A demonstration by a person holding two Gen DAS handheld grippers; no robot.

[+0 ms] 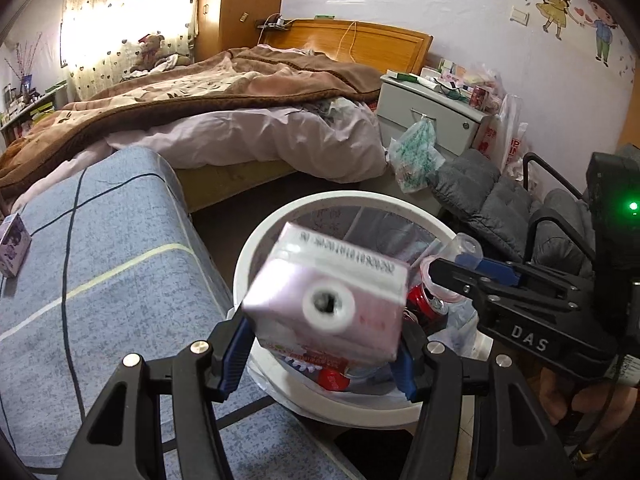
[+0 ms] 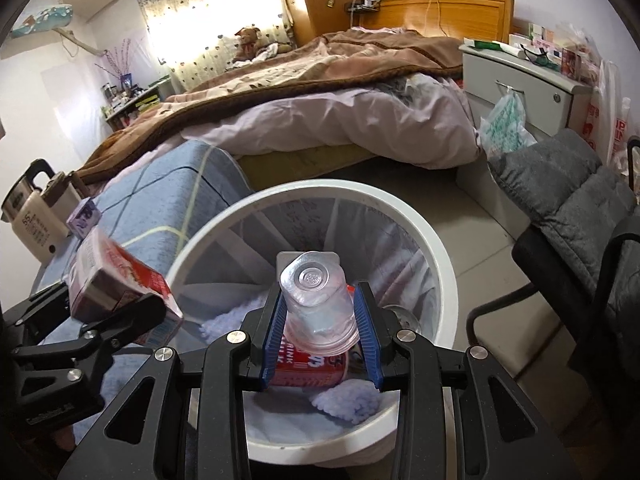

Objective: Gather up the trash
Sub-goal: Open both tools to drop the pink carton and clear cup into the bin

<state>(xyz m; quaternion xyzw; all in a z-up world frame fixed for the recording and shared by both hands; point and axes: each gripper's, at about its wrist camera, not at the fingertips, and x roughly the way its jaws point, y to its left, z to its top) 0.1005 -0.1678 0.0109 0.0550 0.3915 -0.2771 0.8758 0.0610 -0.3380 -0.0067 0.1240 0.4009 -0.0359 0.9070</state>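
A bed (image 1: 240, 120) heaped with a brown blanket and pale sheets fills the back of the room, with a grey nightstand (image 1: 432, 116) at its head. In front of it runs a blue checked bench cushion (image 1: 100, 280), and beside that stands the white trash bin (image 1: 256, 248), lined with a clear bag and already holding a red can (image 1: 424, 304) and a red-printed cup (image 2: 308, 372). A grey padded chair (image 2: 568, 196) sits to the bin's right.

Both tools are above the bin's mouth. The left gripper (image 1: 324, 356) is clamped on a pink milk carton (image 1: 332, 296), blue pads pressed against its two sides, the round spout facing the camera — the carton hangs just over the near-left rim. The right gripper (image 2: 320, 336) is closed around a clear plastic cup (image 2: 316, 308), base toward the lens, over the bin's middle.

A small purple carton (image 1: 14, 244) stands on the cushion's far end, near a white kettle (image 2: 32, 216).
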